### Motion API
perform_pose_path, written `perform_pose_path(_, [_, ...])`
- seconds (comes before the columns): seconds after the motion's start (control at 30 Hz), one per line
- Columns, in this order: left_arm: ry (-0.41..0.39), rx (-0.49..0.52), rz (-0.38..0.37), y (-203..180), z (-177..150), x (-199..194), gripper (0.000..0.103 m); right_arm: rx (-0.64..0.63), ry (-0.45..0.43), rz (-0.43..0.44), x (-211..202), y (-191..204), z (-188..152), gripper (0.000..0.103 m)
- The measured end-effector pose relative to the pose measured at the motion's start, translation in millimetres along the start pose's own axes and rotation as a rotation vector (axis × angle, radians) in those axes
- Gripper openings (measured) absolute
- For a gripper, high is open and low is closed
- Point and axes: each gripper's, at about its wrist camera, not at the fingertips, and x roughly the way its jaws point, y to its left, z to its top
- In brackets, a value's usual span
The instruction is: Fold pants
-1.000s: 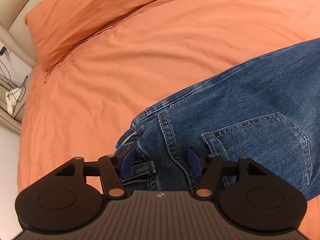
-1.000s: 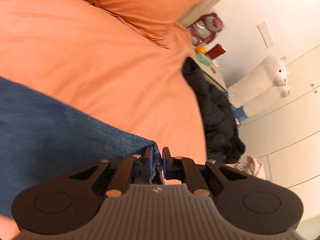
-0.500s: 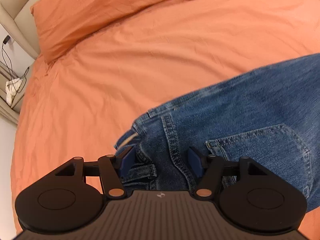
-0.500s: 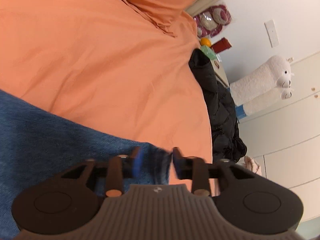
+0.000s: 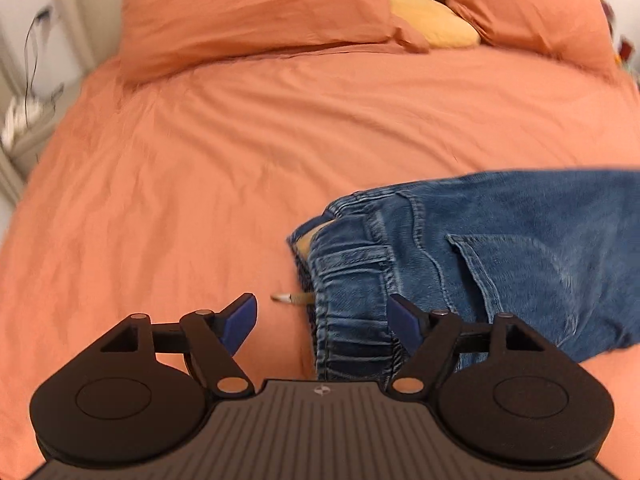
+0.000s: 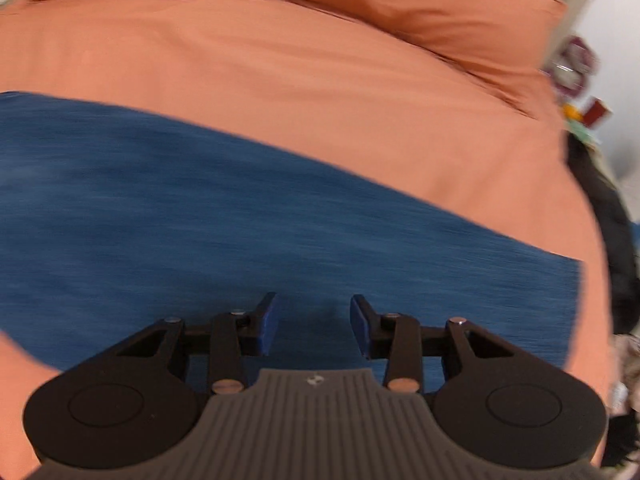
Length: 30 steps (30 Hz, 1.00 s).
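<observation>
Orange bedding covers the bed (image 5: 224, 152), with two orange pillows (image 5: 248, 12) and a yellow cushion (image 5: 432, 20) at its head. On the cover lie the jeans (image 5: 520, 256), back pocket up, stretched from the elastic waistband toward the right edge of the left wrist view; in the right wrist view the same denim (image 6: 224, 216) runs as a broad blurred band across the bed. A pale drawstring end (image 5: 290, 299) pokes out from the waistband onto the cover. The left gripper (image 5: 322, 316) has its jaws spread wide and opening, holding nothing: the waistband edge lies between them, nearer the right pad, and whether that pad brushes the cloth cannot be told. The right gripper (image 6: 314, 322) hangs over the leg fabric, its jaws partly apart and opening, with denim behind the gap but nothing pinched.
</observation>
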Motion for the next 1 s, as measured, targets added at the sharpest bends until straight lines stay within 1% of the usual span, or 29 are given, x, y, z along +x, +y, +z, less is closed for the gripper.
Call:
perform_pose_path(0.1, [0.006, -0.118, -0.081, 25.0, 2.3, 15.0, 0.086, -0.014, -0.023, 0.051, -7.5, 54.5, 7.6, 0.036])
perform_pose_path(0.17, [0.013, -0.204, -0.137, 41.3, 5.0, 29.7, 0.086, -0.014, -0.027, 0.066, -7.2, 84.5, 13.8, 0.036])
perform_pose_path(0.2, [0.019, -0.239, -0.163, 47.3, 7.1, 38.4, 0.086, -0.013, -0.026, 0.069, -6.3, 98.9, 17.1, 0.036])
perform_pose_path(0.27, [0.024, -0.295, -0.209, 58.2, 7.8, 53.4, 0.081, -0.019, -0.021, 0.076, -4.8, 125.6, 22.4, 0.037])
perform_pose_path(0.3, [0.032, -0.322, -0.234, 62.6, 8.6, 61.3, 0.075, -0.027, -0.019, 0.076, -4.1, 136.4, 25.4, 0.038])
perform_pose_path(0.37, [0.033, -0.384, -0.312, 71.4, 8.4, 75.1, 0.071, -0.055, -0.014, 0.069, -4.2, 156.3, 32.2, 0.041])
perform_pose_path(0.4, [0.032, -0.408, -0.348, 73.5, 9.1, 81.6, 0.065, -0.068, -0.01, 0.063, -2.7, 164.8, 35.4, 0.042])
perform_pose_path(0.47, [0.041, -0.436, -0.39, 73.7, 9.8, 93.6, 0.048, -0.083, 0.003, 0.054, 1.7, 178.5, 38.9, 0.042])
perform_pose_path(0.5, [0.05, -0.435, -0.39, 71.6, 9.7, 98.0, 0.045, -0.087, 0.01, 0.049, 5.0, 182.4, 40.7, 0.042])
perform_pose_path(0.53, [0.034, -0.412, -0.372, 67.5, 8.8, 98.1, 0.034, -0.09, 0.02, 0.044, 8.5, 186.2, 42.2, 0.042])
perform_pose_path(0.57, [0.0, -0.372, -0.336, 62.9, 7.7, 94.3, 0.032, -0.093, 0.033, 0.036, 13.1, 190.3, 43.6, 0.042])
perform_pose_path(0.6, [-0.037, -0.337, -0.327, 58.3, 6.2, 88.2, 0.018, -0.1, 0.046, 0.029, 18.3, 193.9, 44.5, 0.042])
perform_pose_path(0.63, [-0.072, -0.31, -0.333, 54.6, 5.0, 78.6, 0.017, -0.109, 0.06, 0.021, 24.0, 197.5, 45.3, 0.042])
perform_pose_path(0.67, [-0.121, -0.261, -0.312, 49.0, 6.3, 66.0, 0.017, -0.115, 0.072, 0.016, 28.3, 200.1, 45.0, 0.042])
perform_pose_path(0.77, [-0.302, -0.071, -0.263, 27.7, 13.2, 18.5, 0.016, -0.132, 0.085, 0.009, 31.6, 200.5, 40.9, 0.043])
perform_pose_path(0.8, [-0.348, -0.026, -0.248, 22.9, 16.1, 7.5, 0.016, -0.135, 0.084, 0.009, 32.0, 200.5, 40.3, 0.043])
perform_pose_path(0.83, [-0.354, 0.001, -0.227, 19.6, 20.7, 4.9, 0.016, -0.135, 0.081, 0.008, 31.4, 200.5, 39.5, 0.043])
perform_pose_path(0.87, [-0.327, 0.017, -0.199, 18.1, 26.3, 11.2, 0.016, -0.13, 0.08, 0.008, 30.8, 199.9, 38.8, 0.043])
perform_pose_path(0.9, [-0.291, 0.025, -0.16, 17.3, 30.1, 23.6, 0.016, -0.122, 0.079, 0.009, 30.8, 199.1, 38.0, 0.043])
perform_pose_path(1.0, [-0.182, 0.054, -0.085, 16.7, 27.8, 70.3, 0.017, -0.101, 0.079, 0.009, 29.7, 197.3, 34.0, 0.043])
